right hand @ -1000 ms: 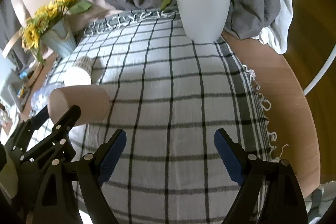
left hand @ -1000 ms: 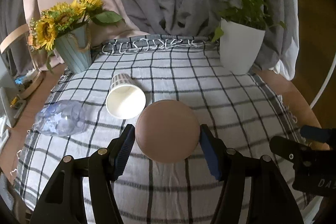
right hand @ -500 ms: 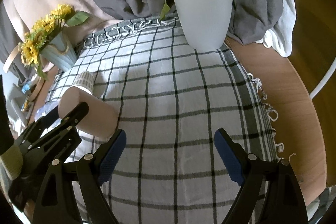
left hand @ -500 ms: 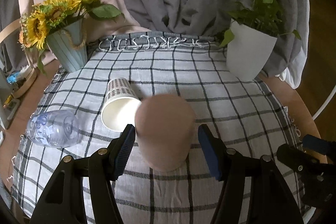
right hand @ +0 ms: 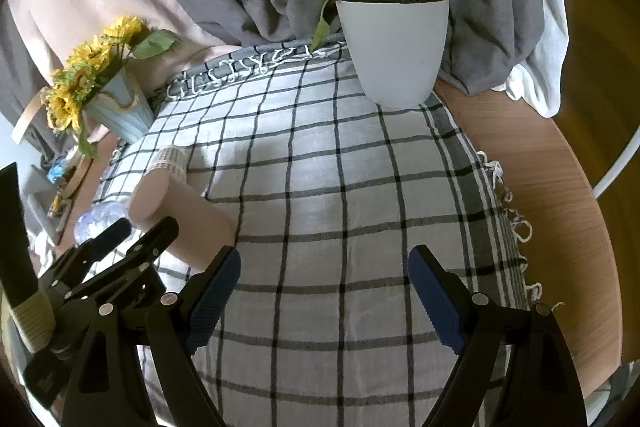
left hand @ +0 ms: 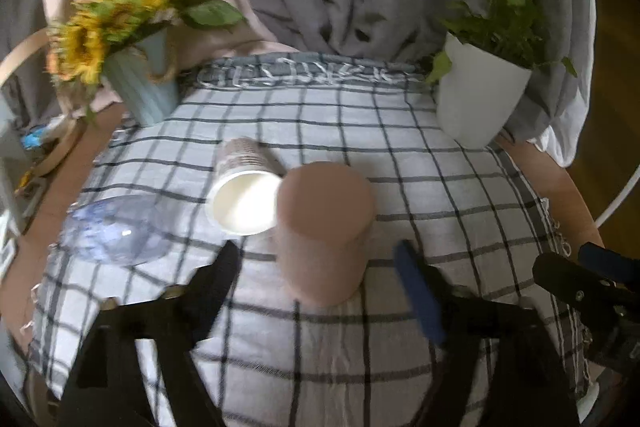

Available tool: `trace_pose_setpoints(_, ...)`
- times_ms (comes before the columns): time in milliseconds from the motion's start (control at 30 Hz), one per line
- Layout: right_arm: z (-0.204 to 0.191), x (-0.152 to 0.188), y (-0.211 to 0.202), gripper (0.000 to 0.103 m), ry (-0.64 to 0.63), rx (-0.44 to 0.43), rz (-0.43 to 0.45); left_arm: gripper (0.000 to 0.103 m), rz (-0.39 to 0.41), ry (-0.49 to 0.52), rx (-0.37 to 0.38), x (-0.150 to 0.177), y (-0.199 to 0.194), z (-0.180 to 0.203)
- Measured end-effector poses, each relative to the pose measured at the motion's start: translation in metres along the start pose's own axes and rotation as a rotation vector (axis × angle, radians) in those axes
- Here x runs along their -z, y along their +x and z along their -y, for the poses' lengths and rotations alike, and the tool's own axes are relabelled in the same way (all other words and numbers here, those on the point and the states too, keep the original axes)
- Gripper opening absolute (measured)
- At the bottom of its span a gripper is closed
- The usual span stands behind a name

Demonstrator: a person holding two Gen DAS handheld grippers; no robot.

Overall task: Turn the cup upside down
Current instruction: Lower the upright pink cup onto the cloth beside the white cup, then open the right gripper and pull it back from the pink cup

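A plain pink-brown cup (left hand: 324, 231) stands upside down on the checked cloth (left hand: 440, 195), flat base up, rim on the cloth. It also shows in the right wrist view (right hand: 184, 215). My left gripper (left hand: 320, 287) is open, its fingers apart on either side of the cup and a little nearer than it, touching nothing. My right gripper (right hand: 324, 291) is open and empty over the cloth to the right of the cup. A white paper cup (left hand: 244, 195) lies on its side just left of the pink cup, mouth toward me.
A clear plastic bottle (left hand: 112, 227) lies at the left. A blue vase of sunflowers (left hand: 140, 87) stands at the back left, a white plant pot (left hand: 476, 103) at the back right. The wooden table edge (right hand: 560, 195) curves on the right.
The left gripper tipped the pink cup from lying base-toward-me to standing upside down on the cloth, then opened and drew back from it. The right gripper stayed open.
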State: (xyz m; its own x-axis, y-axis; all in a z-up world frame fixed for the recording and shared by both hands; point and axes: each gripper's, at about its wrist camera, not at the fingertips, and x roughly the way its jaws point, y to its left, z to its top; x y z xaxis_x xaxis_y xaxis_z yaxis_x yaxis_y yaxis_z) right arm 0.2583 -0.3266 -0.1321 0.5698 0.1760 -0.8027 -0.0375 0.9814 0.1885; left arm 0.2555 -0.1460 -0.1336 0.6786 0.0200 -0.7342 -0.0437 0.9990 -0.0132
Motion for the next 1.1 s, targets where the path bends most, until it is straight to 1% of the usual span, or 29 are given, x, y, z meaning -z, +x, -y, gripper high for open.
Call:
trace_pose_setpoints(33,0.000,0.001,-0.003,0.086,0.000,-0.002,-0.001,0.091,0.012,-0.008,-0.009,0.001,-0.005,-0.002)
trace_pose_setpoints(67,0.000,0.002,-0.005,0.086,0.000,-0.004,-0.002,0.094,0.032,-0.016,-0.028,0.003,-0.017,-0.005)
trace_pose_setpoints(100,0.000,0.002,-0.007,0.088,-0.001,-0.007,-0.003,0.099,0.039,-0.020,-0.040,0.005,-0.023,-0.008)
trace_pose_setpoints(133,-0.001,0.003,-0.010,0.089,-0.004,-0.012,-0.003,0.101,0.043,-0.025,-0.055,0.006,-0.031,-0.011)
trace_pose_setpoints(233,-0.006,0.008,-0.025,0.090,-0.021,-0.023,0.018,0.103,0.066,-0.041,-0.074,0.010,-0.055,-0.022)
trace_pose_setpoints(433,-0.032,0.019,-0.069,0.093,-0.048,-0.025,0.099,0.103,0.109,-0.038,-0.082,0.020,-0.108,-0.048)
trace_pose_setpoints(567,-0.057,0.033,-0.102,0.093,-0.064,-0.011,0.161,0.103,0.151,-0.008,-0.104,0.028,-0.144,-0.066)
trace_pose_setpoints(700,-0.080,0.052,-0.132,0.093,-0.068,0.011,0.216,0.103,0.182,0.044,-0.112,0.038,-0.178,-0.082)
trace_pose_setpoints(800,-0.097,0.070,-0.152,0.093,-0.070,0.022,0.255,0.103,0.208,0.066,-0.100,0.048,-0.199,-0.093)
trace_pose_setpoints(900,-0.111,0.088,-0.169,0.093,-0.065,0.058,0.283,0.103,0.224,0.087,-0.075,0.059,-0.218,-0.102)
trace_pose_setpoints(1000,-0.122,0.105,-0.184,0.093,-0.054,0.079,0.306,0.103,0.230,0.087,-0.044,0.067,-0.229,-0.111)
trace_pose_setpoints(1100,-0.130,0.121,-0.198,0.093,-0.039,0.095,0.323,0.103,0.240,0.077,-0.037,0.073,-0.240,-0.118)
